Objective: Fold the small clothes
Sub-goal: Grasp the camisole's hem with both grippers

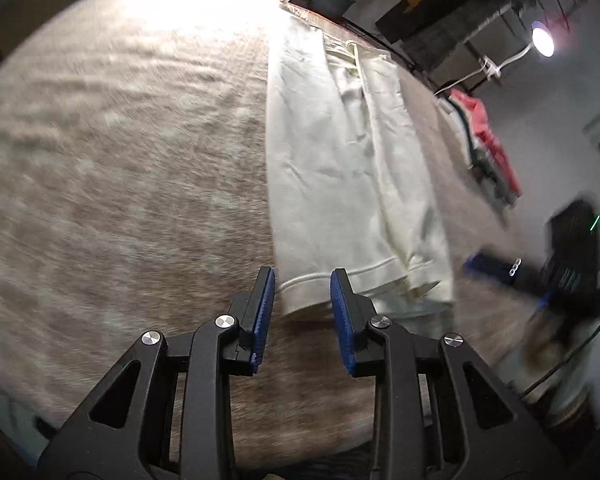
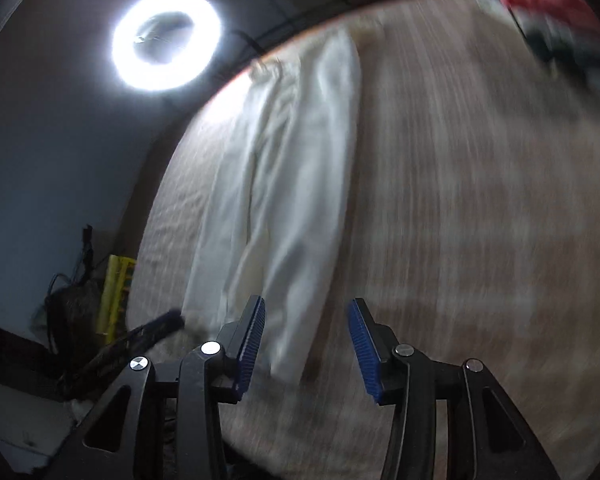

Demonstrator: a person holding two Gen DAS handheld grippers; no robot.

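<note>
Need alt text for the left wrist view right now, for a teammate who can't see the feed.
The open left claw points at the near hem of cream shorts lying flat on a beige blanket, holding nothing. A stack of folded clothes sits at the far right; the image is motion-blurred.

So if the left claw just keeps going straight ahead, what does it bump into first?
Most likely the near hem of the cream shorts. The left claw is open and points right at that edge, which lies flat on the brown blanket. How far off it is, the blurry picture doesn't show.
</note>
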